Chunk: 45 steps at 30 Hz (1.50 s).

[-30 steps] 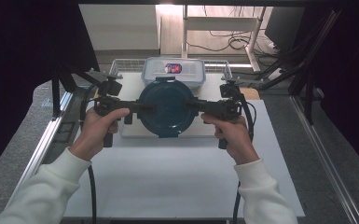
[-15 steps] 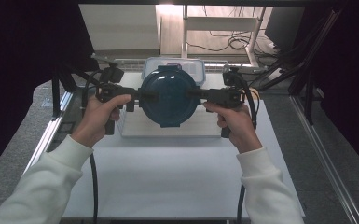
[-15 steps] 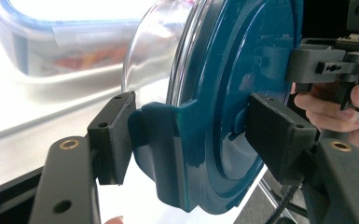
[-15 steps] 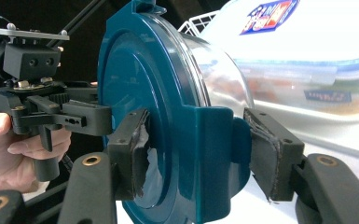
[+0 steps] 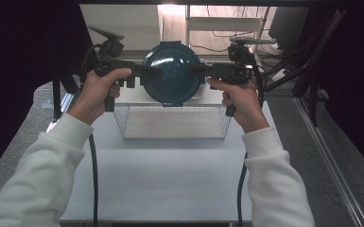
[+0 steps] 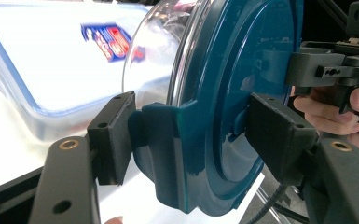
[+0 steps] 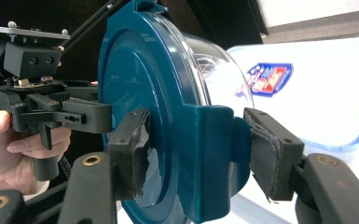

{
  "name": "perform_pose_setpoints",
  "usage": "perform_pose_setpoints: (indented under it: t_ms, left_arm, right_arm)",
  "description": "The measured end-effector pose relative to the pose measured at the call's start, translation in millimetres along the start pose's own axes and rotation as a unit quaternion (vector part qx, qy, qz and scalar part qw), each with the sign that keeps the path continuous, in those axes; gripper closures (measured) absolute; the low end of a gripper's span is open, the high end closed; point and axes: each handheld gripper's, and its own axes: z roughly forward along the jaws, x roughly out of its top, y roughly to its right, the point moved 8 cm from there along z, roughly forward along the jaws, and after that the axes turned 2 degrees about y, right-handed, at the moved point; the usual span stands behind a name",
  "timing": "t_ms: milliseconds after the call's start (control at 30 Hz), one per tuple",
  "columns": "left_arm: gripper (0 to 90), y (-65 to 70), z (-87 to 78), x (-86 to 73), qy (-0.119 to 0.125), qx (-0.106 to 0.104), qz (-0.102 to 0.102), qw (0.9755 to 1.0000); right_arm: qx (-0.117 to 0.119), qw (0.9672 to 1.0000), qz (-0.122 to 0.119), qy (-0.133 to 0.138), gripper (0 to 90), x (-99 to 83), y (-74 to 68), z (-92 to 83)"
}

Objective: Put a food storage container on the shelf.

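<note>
Where both tools (image 5: 172,71) clamp the blue lid (image 5: 172,74), a wire basket (image 5: 172,122) sits below.

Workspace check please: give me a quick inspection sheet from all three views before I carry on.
Surface: white table top, bare in front of the rack.
Job's things: round teal lid with a clear dome, held up in the air, tilted on edge. Wire mesh rack stands on the table below it. Clear plastic storage box with a blue-rimmed lid and a red-blue label lies behind.
Clutter: nothing seen.
Grippers: left gripper clamps one side tab of the lid; right gripper clamps the opposite tab; its pad looks torn.
Cables: one black cable trails from each gripper towards the person.
Surroundings: dark curtains, metal frame rails, loose wires beyond the table.
</note>
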Motion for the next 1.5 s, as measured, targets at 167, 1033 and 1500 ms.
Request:
perform_pose_setpoints:
  t_ms: [167, 1033, 1500]
  left_arm:
    - [34.5, -5.4, 2.7, 15.6, -0.007, -0.001, 0.007, 1.0]
    - [34.5, -53.5, 50.0, 50.2, -0.015, -0.016, -0.06, 0.998]
    - [31.3, -79.6, 71.1, 59.3, 0.012, -0.03, -0.138, 0.9899]
  right_arm:
    - [-0.001, 1.0, 0.007, -0.004, 42.9, 14.3, 3.6, 4.1]
    - [-0.03, 0.9968, 0.073, -0.017, 41.4, 49.3, 58.9, 39.7]
    - [-0.007, 0.9822, 0.187, -0.003, 39.1, 49.3, 98.4, 61.9]
